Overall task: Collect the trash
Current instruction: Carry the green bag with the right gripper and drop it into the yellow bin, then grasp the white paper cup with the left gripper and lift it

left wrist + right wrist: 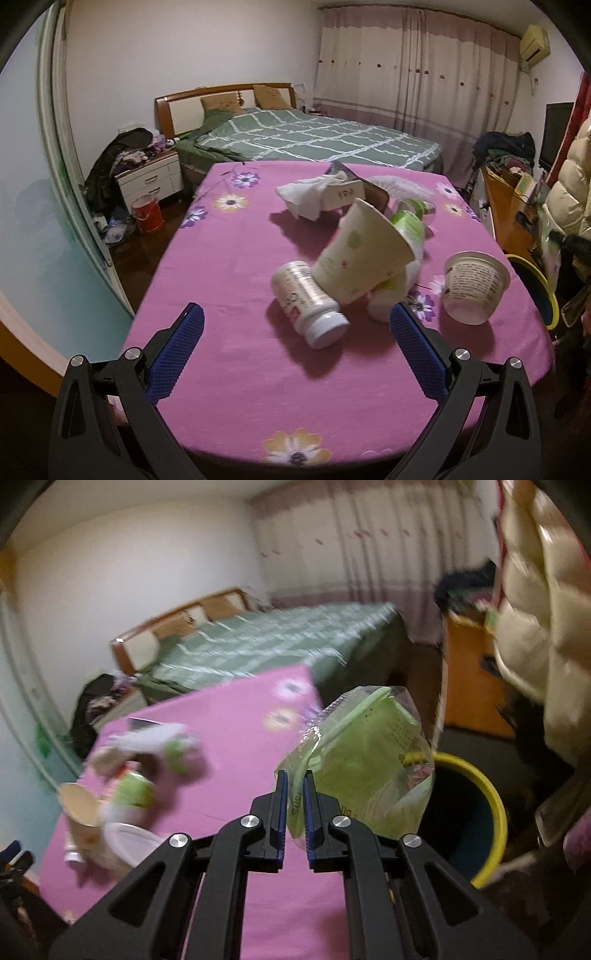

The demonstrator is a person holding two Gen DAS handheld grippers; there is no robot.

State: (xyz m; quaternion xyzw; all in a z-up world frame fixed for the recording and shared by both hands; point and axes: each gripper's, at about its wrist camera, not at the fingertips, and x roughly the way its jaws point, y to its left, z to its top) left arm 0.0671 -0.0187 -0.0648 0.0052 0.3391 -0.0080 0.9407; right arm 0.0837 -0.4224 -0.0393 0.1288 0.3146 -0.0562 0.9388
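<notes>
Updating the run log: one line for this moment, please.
left tongs: open, above table near pill bottle | right tongs: shut on green plastic bag, near yellow-rimmed bin

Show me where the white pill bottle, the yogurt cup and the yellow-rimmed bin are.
white pill bottle [304, 301], left wrist view, on its labelled side.
yogurt cup [474, 286], left wrist view, on its printed wall.
yellow-rimmed bin [496, 801], right wrist view, on its yellow rim.
</notes>
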